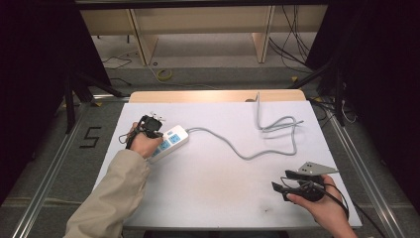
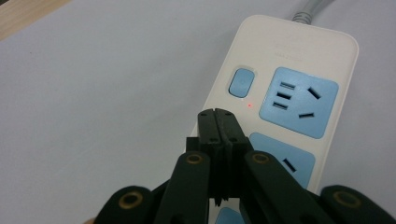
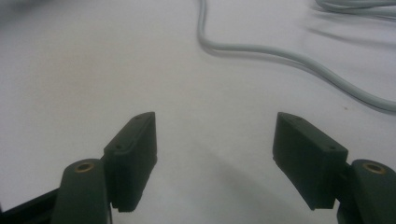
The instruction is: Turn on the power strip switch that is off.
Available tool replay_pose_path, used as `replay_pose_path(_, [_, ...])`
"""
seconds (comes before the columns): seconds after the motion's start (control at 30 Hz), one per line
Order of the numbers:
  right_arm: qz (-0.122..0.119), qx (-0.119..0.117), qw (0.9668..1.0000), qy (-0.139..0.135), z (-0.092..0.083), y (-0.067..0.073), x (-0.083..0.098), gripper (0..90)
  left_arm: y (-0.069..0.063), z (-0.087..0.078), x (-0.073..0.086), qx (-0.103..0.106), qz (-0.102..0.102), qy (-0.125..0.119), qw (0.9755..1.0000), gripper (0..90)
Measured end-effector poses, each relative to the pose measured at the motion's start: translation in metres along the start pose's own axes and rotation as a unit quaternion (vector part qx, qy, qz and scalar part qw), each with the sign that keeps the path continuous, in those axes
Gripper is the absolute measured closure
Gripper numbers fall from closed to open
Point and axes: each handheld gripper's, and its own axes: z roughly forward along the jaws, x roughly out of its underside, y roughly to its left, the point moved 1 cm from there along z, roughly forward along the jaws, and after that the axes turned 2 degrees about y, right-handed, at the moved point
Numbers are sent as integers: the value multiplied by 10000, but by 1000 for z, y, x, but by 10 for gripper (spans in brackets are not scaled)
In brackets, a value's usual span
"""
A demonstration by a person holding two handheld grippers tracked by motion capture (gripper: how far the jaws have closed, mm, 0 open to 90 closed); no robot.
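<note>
Right hand-held gripper [image 1: 281, 181]: nearest the high view's camera, at the near right of the worktop; black jaws stand wide apart with nothing between them, over bare white surface, as the right gripper view [image 3: 215, 158] also shows.
Left hand-held gripper [image 1: 148, 125]: held by a hand in a beige sleeve at the worktop's left; jaws pressed together, gripping nothing, tips [image 2: 217, 122] just over the power strip beside its switch.
Power strip [image 1: 170, 142]: white plastic bar with pale blue socket panels, lying flat on the left part of the worktop; in the left gripper view [image 2: 289, 84] a blue-grey switch [image 2: 241, 82] and a small red light [image 2: 250, 105] show.
Cable [image 1: 237, 148]: grey, runs from the strip's far end, loops across the middle and right, reaches the far edge.
Worktop [image 1: 208, 188]: white sheet on a pale wooden table, faint smudges near the front.
Room: grey floor, a black mark taped at left, wooden frame and loose wires beyond, dark curtains on both sides.
</note>
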Motion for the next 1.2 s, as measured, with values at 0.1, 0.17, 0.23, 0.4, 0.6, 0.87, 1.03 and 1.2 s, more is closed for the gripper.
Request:
replay_pose_path(0.1, [-4, 8, 10000, 3, 0, 0, 0, 311, -2, 1, -1, -66, 102, 48, 9999, 899])
replay_pose_path(0.17, [1, 12, 10000, 6, 0, 0, 0, 311, -3, 1, -3, -103, 172, 106, 9997, 899])
replay_pose_path(0.23, [1, 15, 10000, 5, 0, 0, 0, 311, -4, 1, -3, -133, 202, 147, 9996, 899])
replay_pose_path(0.4, [8, 15, 10000, -2, 0, 0, 0, 311, -3, 1, -4, -107, 179, 169, 9996, 899])
replay_pose_path(0.6, [7, 20, 10000, 1, -1, 0, 0, 311, -4, 2, -5, -108, 169, 209, 9996, 899])
replay_pose_path(0.87, [-7, 21, 10000, 7, -1, 0, 0, 311, -4, 2, -6, -106, 182, 305, 9993, 900])
replay_pose_path(1.03, [-16, 8, 10000, 2, -1, 1, 0, 311, -6, 2, -7, -176, 237, 330, 9990, 900])
replay_pose_path(1.2, [-29, 18, 10000, 1, -1, 1, 0, 311, -6, 2, -7, -163, 249, 345, 9990, 900])
